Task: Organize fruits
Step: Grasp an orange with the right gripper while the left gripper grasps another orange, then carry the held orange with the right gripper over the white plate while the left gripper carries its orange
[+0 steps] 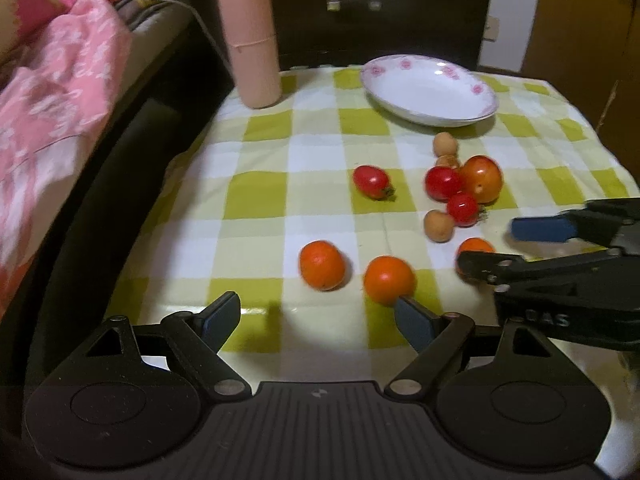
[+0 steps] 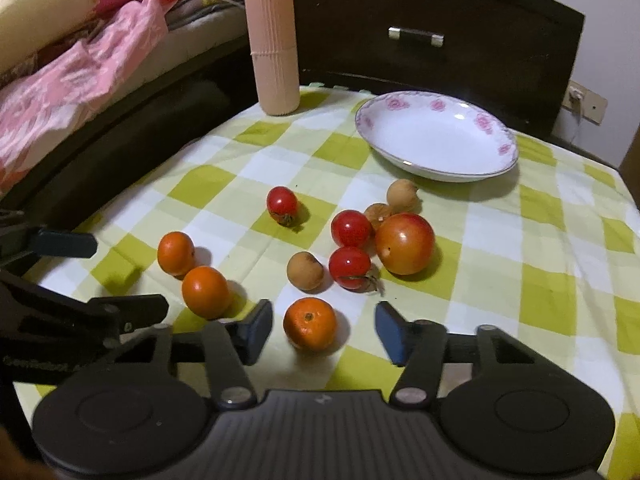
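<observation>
Fruit lies loose on the green-checked tablecloth (image 2: 500, 248). A small orange (image 2: 310, 323) sits between the fingers of my right gripper (image 2: 324, 334), with gaps on both sides, so the gripper is open. Two more oranges (image 1: 322, 265) (image 1: 389, 280) lie just beyond my left gripper (image 1: 318, 316), which is open and holds nothing; its right fingertip (image 1: 412, 320) is close under one of them. Further out are red cherry tomatoes (image 2: 351, 228), a large orange-red tomato (image 2: 405, 243) and brown longans (image 2: 305, 271). The white flowered plate (image 2: 496, 160) at the back holds nothing.
A tall pink ribbed container (image 2: 274, 46) stands at the cloth's back left corner. A dark wooden drawer front (image 2: 416, 36) rises behind the table. A bed with pink bedding (image 1: 52, 92) runs along the left side, and the cloth drops away at the right edge.
</observation>
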`<control>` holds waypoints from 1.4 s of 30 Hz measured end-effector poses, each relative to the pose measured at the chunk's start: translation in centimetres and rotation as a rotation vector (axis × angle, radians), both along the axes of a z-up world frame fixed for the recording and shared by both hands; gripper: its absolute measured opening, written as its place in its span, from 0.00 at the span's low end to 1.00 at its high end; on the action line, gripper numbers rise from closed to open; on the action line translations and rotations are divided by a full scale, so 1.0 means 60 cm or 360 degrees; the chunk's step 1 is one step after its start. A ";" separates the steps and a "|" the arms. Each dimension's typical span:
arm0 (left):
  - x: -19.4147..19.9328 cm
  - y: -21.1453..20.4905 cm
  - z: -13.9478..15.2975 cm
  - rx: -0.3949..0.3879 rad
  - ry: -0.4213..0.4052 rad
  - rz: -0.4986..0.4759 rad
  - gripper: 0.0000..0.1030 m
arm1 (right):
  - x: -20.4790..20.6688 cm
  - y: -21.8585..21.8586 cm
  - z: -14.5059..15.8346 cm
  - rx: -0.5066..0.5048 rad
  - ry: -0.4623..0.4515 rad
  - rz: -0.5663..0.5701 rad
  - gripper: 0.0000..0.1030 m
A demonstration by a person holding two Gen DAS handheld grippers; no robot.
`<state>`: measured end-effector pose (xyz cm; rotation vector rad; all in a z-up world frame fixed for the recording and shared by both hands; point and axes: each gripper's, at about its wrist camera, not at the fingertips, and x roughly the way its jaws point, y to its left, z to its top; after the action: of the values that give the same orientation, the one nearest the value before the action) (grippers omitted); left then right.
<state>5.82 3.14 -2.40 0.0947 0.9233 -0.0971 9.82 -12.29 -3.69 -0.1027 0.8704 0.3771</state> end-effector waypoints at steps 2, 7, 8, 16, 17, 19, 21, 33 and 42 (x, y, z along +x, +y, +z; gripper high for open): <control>0.001 -0.005 -0.001 -0.0034 -0.0008 -0.0054 0.85 | 0.005 -0.003 -0.006 0.0016 0.0026 0.0019 0.53; 0.003 -0.027 -0.007 0.0032 -0.0030 -0.0166 0.80 | 0.016 -0.003 -0.018 0.0041 0.0068 0.0068 0.38; 0.004 -0.031 -0.010 0.0043 -0.0026 -0.0186 0.77 | 0.016 -0.001 -0.018 0.0037 0.0059 0.0076 0.38; 0.017 -0.050 -0.021 0.0050 -0.0036 -0.0301 0.68 | 0.020 -0.026 -0.008 0.0122 0.0061 0.0047 0.37; 0.018 -0.053 -0.022 0.0066 -0.0045 -0.0312 0.68 | 0.019 -0.030 -0.005 0.0137 0.0056 0.0037 0.37; 0.021 -0.061 -0.025 0.0093 -0.0061 -0.0338 0.68 | 0.019 -0.038 -0.001 0.0168 0.0059 0.0018 0.37; 0.024 -0.066 -0.026 0.0101 -0.0079 -0.0364 0.67 | 0.020 -0.044 0.001 0.0193 0.0070 -0.0002 0.37; 0.042 -0.064 -0.047 -0.0002 0.0047 -0.0334 0.42 | 0.023 -0.049 -0.005 0.0222 0.0094 -0.0033 0.37; 0.045 -0.056 -0.039 -0.0092 0.0033 -0.0286 0.40 | 0.021 -0.050 -0.001 0.0228 0.0078 -0.0040 0.37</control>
<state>8.50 -0.23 -4.74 0.1231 0.9308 -0.2916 11.08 -15.29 -3.72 0.0499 0.8896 0.4183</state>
